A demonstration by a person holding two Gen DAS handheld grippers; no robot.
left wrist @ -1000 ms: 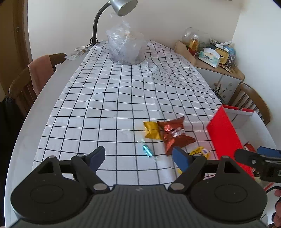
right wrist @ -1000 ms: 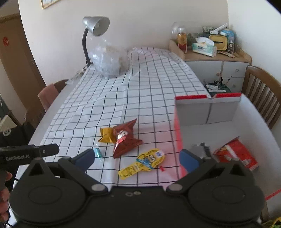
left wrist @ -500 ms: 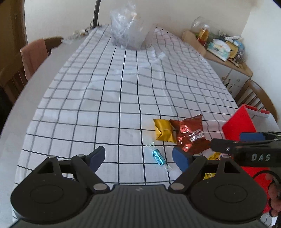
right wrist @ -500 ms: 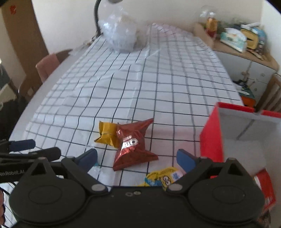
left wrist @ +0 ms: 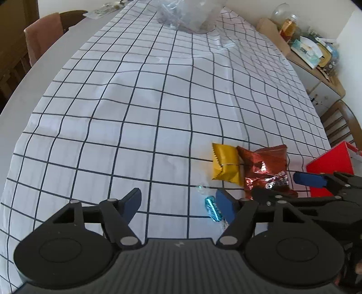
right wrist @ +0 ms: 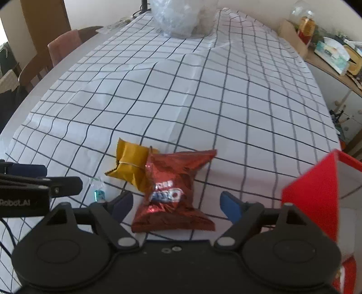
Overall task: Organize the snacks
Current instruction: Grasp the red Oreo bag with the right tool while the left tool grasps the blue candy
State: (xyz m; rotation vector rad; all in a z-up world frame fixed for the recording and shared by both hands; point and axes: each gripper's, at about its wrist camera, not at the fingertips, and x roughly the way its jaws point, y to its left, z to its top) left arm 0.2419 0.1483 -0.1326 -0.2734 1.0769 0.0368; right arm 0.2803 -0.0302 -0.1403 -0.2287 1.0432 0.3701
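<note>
Left view alone shows blue candy (left wrist: pixel 212 207) whole, right view red box (right wrist: pixel 316 192) interior

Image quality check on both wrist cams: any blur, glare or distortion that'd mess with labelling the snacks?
Left wrist: sharp; fisheye bows the checked tablecloth grid; yellow packet and blue candy crisp, foil glare mild. Right wrist: motion blur smears the red snack bag print and the red box edge; window light washes out the far clear plastic bag.
</note>
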